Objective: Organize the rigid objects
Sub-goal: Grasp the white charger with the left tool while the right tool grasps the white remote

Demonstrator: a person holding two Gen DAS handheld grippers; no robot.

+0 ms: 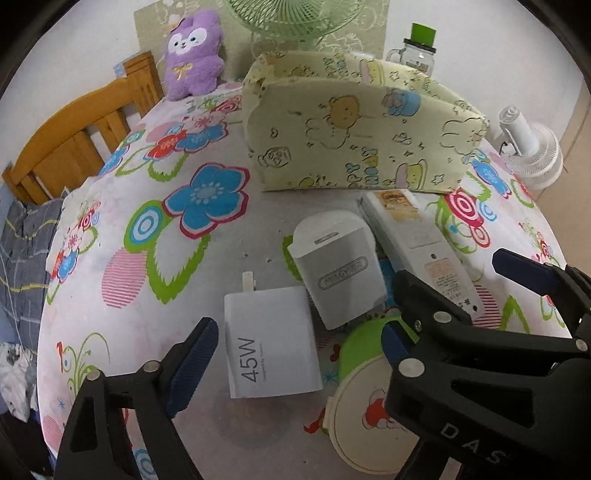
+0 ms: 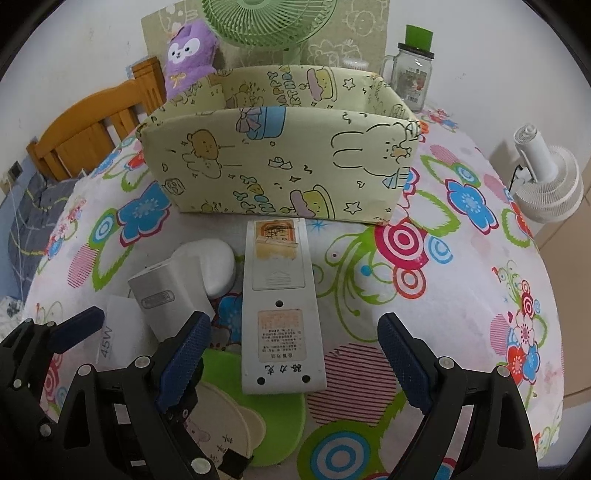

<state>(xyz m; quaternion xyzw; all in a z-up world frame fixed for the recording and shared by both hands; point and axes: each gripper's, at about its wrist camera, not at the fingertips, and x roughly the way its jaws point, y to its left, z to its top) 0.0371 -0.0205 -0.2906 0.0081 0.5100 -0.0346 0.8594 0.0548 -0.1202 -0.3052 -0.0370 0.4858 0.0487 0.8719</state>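
A white 45W charger [image 1: 271, 345] lies between the open fingers of my left gripper [image 1: 295, 354]. A grey-white charger [image 1: 338, 271] leans beside it, and shows in the right wrist view [image 2: 168, 299]. A white remote [image 2: 282, 314] lies face down, its near end between the open fingers of my right gripper [image 2: 295, 362]; it also shows in the left wrist view [image 1: 424, 247]. A white rounded case [image 2: 216, 264] sits behind the grey charger. A yellow cartoon-print storage box [image 2: 280, 166] stands open behind them, also in the left wrist view [image 1: 354, 136]. A round green-and-cream lid [image 1: 369, 406] lies under the grippers.
The flower-print tablecloth [image 2: 461, 295] covers the table. A purple plush [image 1: 194, 51], a green fan [image 2: 262, 22] and a glass jar with a green lid [image 2: 413, 70] stand at the back. A white fan [image 2: 546, 181] is off the right edge, a wooden chair [image 1: 74, 136] at the left.
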